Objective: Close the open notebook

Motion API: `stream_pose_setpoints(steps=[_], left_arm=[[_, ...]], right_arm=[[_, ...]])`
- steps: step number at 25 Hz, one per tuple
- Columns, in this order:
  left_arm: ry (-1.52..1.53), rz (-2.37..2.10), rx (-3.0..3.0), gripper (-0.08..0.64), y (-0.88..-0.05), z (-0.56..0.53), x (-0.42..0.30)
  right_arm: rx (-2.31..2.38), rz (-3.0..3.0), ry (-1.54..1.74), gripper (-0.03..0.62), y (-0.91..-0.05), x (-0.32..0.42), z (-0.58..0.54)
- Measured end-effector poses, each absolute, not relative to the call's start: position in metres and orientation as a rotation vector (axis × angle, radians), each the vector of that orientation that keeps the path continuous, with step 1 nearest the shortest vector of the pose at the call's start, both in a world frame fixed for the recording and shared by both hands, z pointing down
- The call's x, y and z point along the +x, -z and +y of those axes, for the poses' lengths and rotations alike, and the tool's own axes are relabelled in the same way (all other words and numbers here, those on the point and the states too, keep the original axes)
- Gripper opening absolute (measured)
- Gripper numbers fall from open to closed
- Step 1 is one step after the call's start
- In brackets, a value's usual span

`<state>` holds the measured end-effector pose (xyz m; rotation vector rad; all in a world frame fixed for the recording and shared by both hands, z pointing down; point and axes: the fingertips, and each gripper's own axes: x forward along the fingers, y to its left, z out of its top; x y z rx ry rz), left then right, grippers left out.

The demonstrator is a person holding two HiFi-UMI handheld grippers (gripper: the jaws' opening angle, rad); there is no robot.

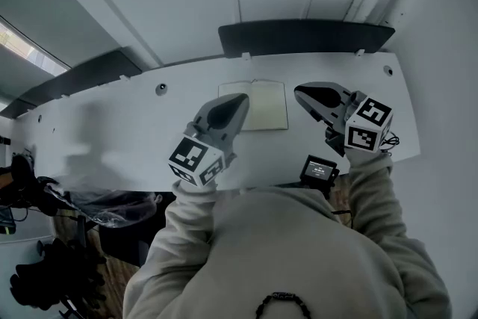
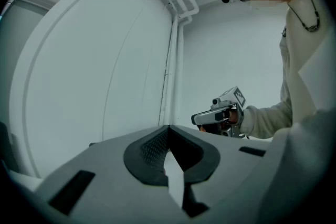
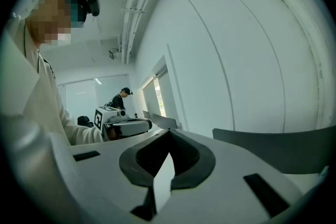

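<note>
Pale hooded sweatshirt (image 1: 299, 250) fills the foreground, both sleeves up.

Left gripper (image 1: 240, 99), grey with a marker cube: fingers closed tip to tip, nothing between them. Right gripper (image 1: 301, 93): same, closed and empty. Both are held above the white bench (image 1: 112, 131) and point roughly level at the walls.

Cream-paged notebook (image 1: 269, 104) lies flat on the bench, below and between the two sets of fingers. It looks open, with a centre crease visible. The spine's long axis runs away from the person.

From the head view, the left fingers overlap its left page. The right fingers sit just beside its right edge. Both are about equally near.

My read: closing means swinging one side over that spine, and either hand could reach.

No containers in view. There's a small black device with a screen (image 1: 320, 169) at the near bench edge, behind the right fingers.
</note>
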<state>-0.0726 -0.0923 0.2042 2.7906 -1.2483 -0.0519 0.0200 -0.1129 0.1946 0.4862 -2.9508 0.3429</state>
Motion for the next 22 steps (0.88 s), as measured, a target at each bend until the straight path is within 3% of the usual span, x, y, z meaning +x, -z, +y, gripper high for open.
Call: stream_pose_setpoints(steps=[22], left_arm=[[0.074,-1.243,2.788,-0.003,-0.205,-0.095,-0.101]], right_arm=[[0.401,-2.916,-0.275,0.018,-0.188,-0.017,-0.102]])
